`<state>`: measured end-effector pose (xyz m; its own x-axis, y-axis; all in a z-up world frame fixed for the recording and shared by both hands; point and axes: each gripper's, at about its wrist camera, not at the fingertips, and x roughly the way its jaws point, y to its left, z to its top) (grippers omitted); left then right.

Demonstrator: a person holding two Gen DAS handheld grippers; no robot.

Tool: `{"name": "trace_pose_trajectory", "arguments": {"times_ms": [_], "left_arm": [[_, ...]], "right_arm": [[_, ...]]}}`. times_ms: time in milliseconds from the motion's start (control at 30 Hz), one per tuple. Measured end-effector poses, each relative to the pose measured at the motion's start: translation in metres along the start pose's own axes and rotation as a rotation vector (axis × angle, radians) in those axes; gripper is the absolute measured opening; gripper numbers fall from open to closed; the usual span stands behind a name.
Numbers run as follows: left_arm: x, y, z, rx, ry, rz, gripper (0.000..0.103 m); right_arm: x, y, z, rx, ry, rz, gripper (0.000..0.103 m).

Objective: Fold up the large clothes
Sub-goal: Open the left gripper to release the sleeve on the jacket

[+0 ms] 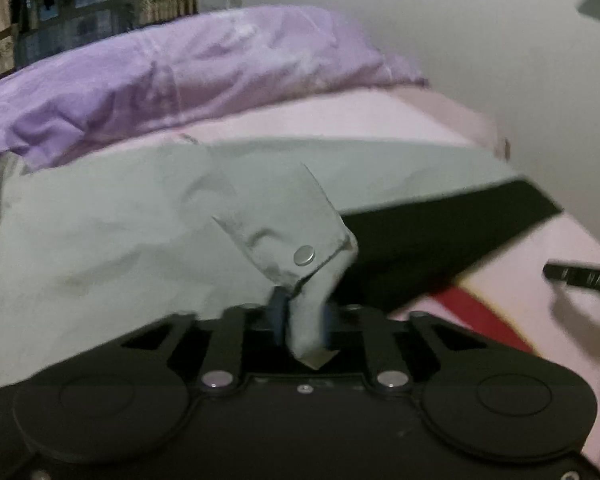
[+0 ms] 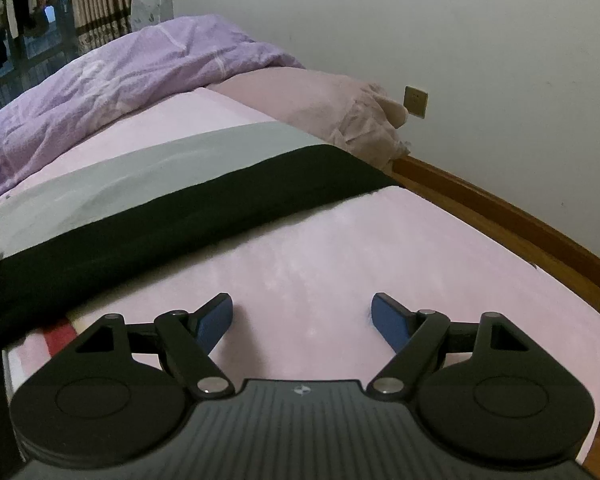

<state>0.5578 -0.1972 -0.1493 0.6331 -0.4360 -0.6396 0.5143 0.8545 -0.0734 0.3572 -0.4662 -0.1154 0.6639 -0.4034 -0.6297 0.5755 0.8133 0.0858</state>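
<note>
Cuff (image 1: pixel 296 252) of the pale grey-green jacket (image 1: pixel 100 232) sitting pinched in the left gripper (image 1: pixel 300 320), blue pads closed tight on the fabric just below the snap. Jacket body lying spread across the pink bedsheet (image 2: pixel 340 248), long axis running left to right ahead of both grippers, black hem band (image 2: pixel 180 208) nearest. Right gripper (image 2: pixel 302 320) hovering wide apart and empty over bare sheet, just short of that band. Judging the sleeve fold as falling to the left hand, already gripping.

Each tool, left (image 1: pixel 302 320) and right (image 2: pixel 302 320), has black linkage arms, blue fingertip pads (image 2: pixel 216 320), silver pivot screws; ribbed grey housing at 6 o'clock.
</note>
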Motion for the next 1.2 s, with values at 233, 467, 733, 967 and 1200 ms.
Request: {"name": "trace_pose_trajectory", "arguments": {"times_ms": [233,467,733,967,1200], "left_arm": [[-0.057,0.021,0.039,-0.094,-0.222,0.044,0.008],[0.018,0.036,0.017,-0.101,-0.079,0.075,0.049],[0.001,0.023,-0.003,0.061,-0.094,0.119,0.096],[-0.083,0.082,0.007,0.033,-0.148,0.252,0.103],[-0.171,0.228,-0.029,-0.076,-0.078,0.569,0.103]], "right_arm": [[0.001,0.004,0.0,-0.023,-0.001,-0.007,0.093],[0.001,0.004,0.0,-0.025,-0.001,-0.009,0.095],[0.004,0.008,0.0,-0.037,-0.008,-0.03,0.098],[0.003,0.006,-0.004,-0.034,-0.015,-0.023,0.099],[0.003,0.006,-0.005,-0.041,-0.019,-0.024,0.1]]}}
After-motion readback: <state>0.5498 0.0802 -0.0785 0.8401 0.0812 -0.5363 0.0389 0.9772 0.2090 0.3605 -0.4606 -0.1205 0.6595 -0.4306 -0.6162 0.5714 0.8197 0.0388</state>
